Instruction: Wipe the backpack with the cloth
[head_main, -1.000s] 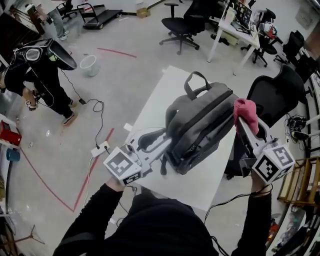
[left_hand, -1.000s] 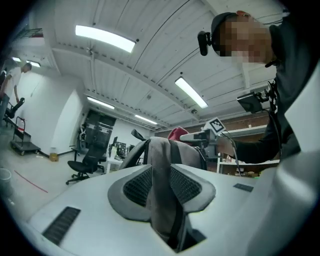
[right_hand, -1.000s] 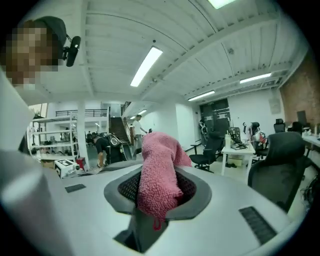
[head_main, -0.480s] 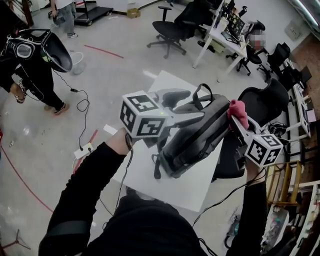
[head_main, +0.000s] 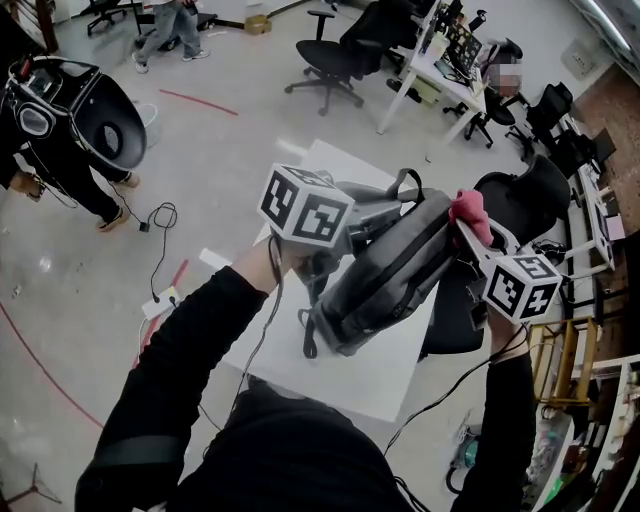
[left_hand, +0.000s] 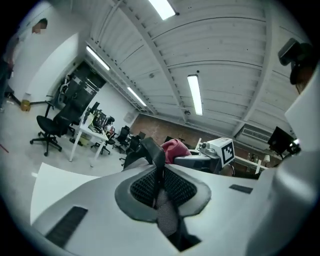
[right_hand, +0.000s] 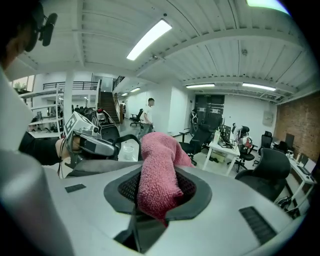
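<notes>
A grey backpack (head_main: 390, 270) lies tilted on the white table (head_main: 300, 350). My left gripper (head_main: 378, 213) is at the bag's upper left by the top handle. In the left gripper view its jaws are closing, and the pads pinch a dark backpack strap (left_hand: 152, 152) that runs up between them. My right gripper (head_main: 463, 228) sits at the bag's upper right edge, shut on a pink cloth (head_main: 470, 210). In the right gripper view the cloth (right_hand: 157, 170) hangs folded over the pads, with the left gripper (right_hand: 87, 140) beyond it.
A black office chair (head_main: 520, 200) stands close to the table's right side. Desks and more chairs fill the back. A person in dark clothes (head_main: 60, 120) stands at the far left, and a cable (head_main: 160, 215) lies on the floor left of the table.
My left gripper rose from the bag's near left corner to its top by the handle and took hold of a strap. The right gripper with the cloth shifted slightly along the bag's right edge.
</notes>
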